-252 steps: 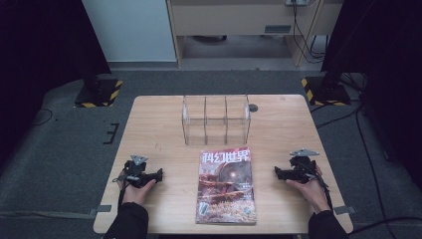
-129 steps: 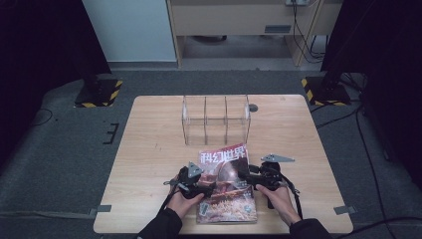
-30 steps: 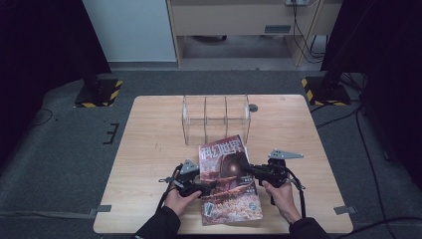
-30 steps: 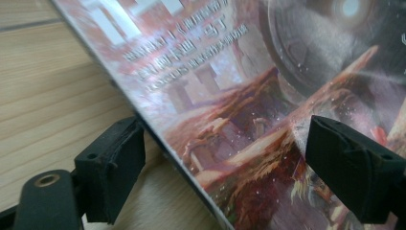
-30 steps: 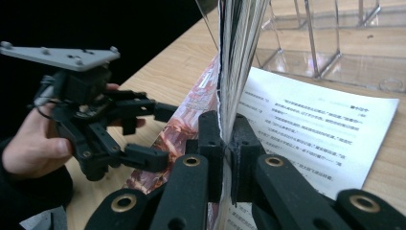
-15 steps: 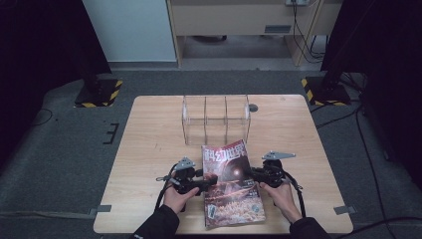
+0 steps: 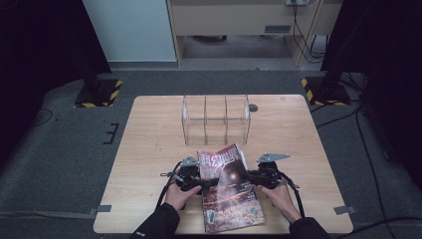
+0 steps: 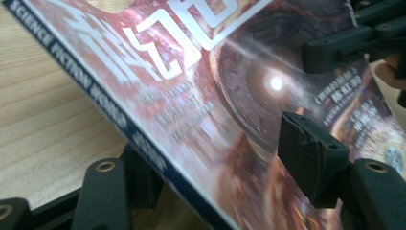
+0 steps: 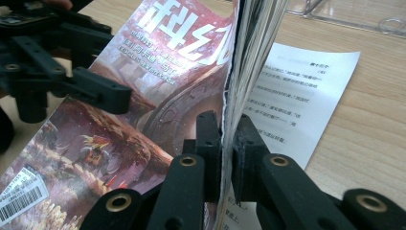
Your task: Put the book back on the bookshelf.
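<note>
2 grippers (image 7: pixel 203 181) (image 7: pixel 250 178) gripping mag (image 7: pixel 230 191).

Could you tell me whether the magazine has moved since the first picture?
Yes. The magazine has been lifted at its far end and rotated slightly, its top edge nearer the clear acrylic organizer.

A light wooden counter (image 7: pixel 149 149) stands on a grey carpeted floor (image 7: pixel 59 164), with a small dark round disc (image 7: pixel 253 107) lying near its far edge. Beyond the far corners, two dark posts rise from bases edged in yellow and black stripes, one on the left (image 7: pixel 97 94) and one on the right (image 7: pixel 326 89), and black cables (image 7: pixel 358 129) trail over the floor on the right. At the back are a white panel (image 7: pixel 129 30) and a pale wooden cabinet (image 7: pixel 239 20), and grey tape strips (image 7: pixel 102 209) mark the floor by the near corners.
</note>
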Available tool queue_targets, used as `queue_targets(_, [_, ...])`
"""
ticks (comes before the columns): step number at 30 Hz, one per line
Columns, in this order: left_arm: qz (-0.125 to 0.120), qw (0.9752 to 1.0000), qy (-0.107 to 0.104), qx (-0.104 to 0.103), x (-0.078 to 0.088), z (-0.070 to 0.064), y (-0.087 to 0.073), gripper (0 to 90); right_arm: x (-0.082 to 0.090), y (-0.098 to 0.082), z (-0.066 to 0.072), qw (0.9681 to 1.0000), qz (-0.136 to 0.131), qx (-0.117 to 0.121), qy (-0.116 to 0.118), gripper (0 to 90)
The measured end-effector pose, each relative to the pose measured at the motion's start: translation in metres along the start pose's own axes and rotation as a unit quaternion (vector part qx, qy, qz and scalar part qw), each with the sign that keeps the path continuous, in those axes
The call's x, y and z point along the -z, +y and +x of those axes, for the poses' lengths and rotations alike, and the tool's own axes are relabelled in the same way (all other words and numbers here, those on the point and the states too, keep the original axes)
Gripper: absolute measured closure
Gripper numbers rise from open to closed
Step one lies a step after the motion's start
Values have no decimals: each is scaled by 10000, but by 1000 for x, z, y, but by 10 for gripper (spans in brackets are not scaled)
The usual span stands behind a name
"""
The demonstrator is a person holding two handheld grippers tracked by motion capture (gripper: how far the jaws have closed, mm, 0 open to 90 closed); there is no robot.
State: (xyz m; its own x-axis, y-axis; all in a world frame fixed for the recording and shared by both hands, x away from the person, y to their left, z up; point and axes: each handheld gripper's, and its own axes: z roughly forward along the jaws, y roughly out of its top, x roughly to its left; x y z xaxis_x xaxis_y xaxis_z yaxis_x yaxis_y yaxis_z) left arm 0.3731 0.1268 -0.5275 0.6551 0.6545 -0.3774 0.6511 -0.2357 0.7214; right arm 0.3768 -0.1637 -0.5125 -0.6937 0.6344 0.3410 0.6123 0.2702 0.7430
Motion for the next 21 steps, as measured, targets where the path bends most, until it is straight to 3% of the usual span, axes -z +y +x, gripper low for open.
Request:
queue_targets(4, [43, 9999, 48, 99, -1, 4, 4, 413, -1, 0, -1, 10000, 36, 22, 41, 836])
queue_targets(9, [-72, 9995, 111, 287, -1, 10, 5, 511, 0, 0, -1, 10000, 35, -10, 59, 825])
queue_targets(11, [-92, 9992, 146, 358, 2, 11, 6, 587, 0, 0, -2, 10000, 53, -25, 52, 800])
queue_targets(12, [-124, 9990, 111, 409, 5, 11, 7, 655, -1, 0, -3, 10000, 40, -70, 3, 738])
queue_targets(13, [-160, 9988, 85, 454, 7, 10, 7, 655, -1, 0, -3, 10000, 40, -70, 3, 738])
queue_targets(21, [-263, 9977, -20, 622, 15, 4, 12, 718, -3, -2, -6, 9977, 21, -161, -662, 493])
